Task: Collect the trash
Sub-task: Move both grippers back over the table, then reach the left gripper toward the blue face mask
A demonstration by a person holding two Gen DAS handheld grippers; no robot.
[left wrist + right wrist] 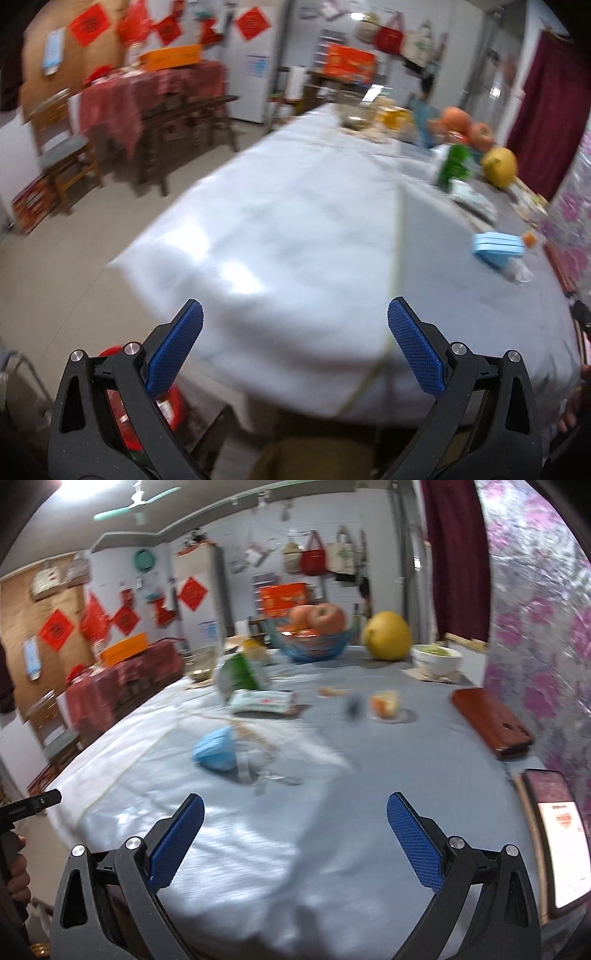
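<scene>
Both grippers hang with their blue-padded jaws spread wide and nothing between them: the left gripper [295, 343] over the near edge of the table [295, 221], the right gripper [295, 830] over its pale grey cloth. Ahead of the right gripper lies a crumpled blue face mask [215, 752], touching a bit of clear plastic wrap [255, 764]. Farther back sit a flat white-green packet [260, 701] and a green bag [238, 674] beside it, then a cut piece of fruit [385, 703], all blurred. Behind these stand a blue fruit bowl [317, 646], a yellow pomelo [388, 636] and a white bowl [437, 660]. A red-brown case [491, 722] and a lit phone [561, 842] lie along the table's right side. In the left wrist view a red bin [173, 402] shows on the floor below the table edge.
</scene>
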